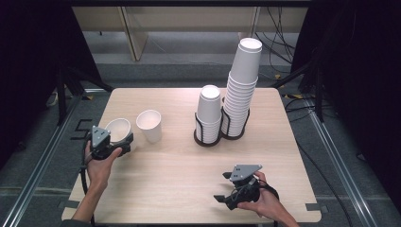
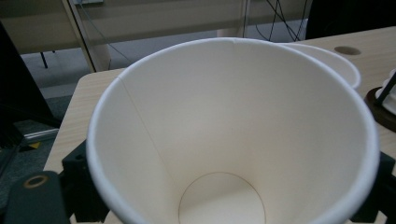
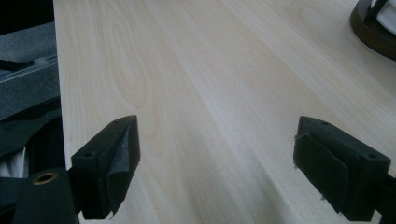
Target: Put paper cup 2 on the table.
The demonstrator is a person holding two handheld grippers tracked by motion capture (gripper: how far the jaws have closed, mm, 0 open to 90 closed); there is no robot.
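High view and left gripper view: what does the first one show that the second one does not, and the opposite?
The high view alone gives the two stacks of cups, the tall stack and the short stack, the open right gripper and both hands. The left gripper view alone looks down inside the held cup to its round bottom. Both share that cup, gripped by the left gripper, the second loose cup beside it and the wooden table.
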